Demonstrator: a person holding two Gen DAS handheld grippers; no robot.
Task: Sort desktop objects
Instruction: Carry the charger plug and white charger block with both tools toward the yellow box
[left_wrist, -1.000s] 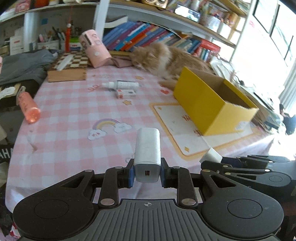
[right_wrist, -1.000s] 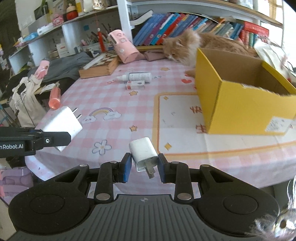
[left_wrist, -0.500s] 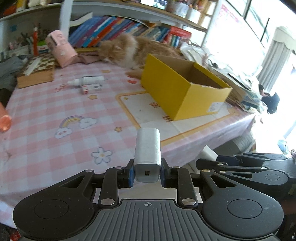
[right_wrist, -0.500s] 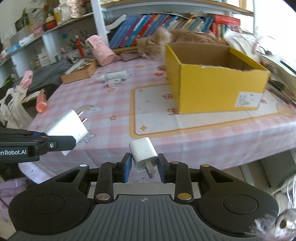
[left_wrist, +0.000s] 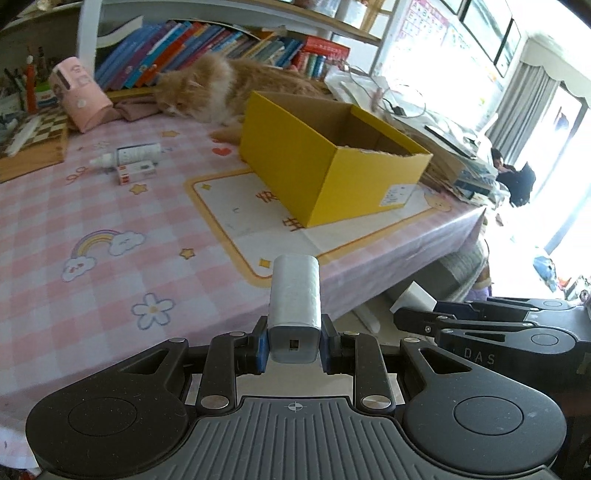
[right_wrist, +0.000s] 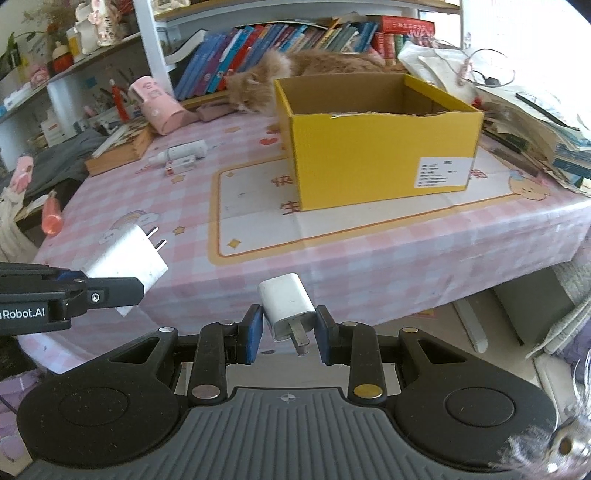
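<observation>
- Yellow box (right_wrist: 380, 140) stands open on the table (right_wrist: 258, 236), past its near edge.
- Cat (left_wrist: 225, 88) lies behind the box, against the books (left_wrist: 192, 48).
- Dropper bottle (left_wrist: 129, 157) and small carton (left_wrist: 136, 171) lie mid-table, left of the box.
- Left gripper (left_wrist: 294, 343) hangs off the table edge, clamped on a large charger (left_wrist: 295, 302), prongs forward.
- Right gripper (right_wrist: 289, 334) is beside it, level, pinching a small charger (right_wrist: 286, 306) askew, prong toward the camera.
</observation>
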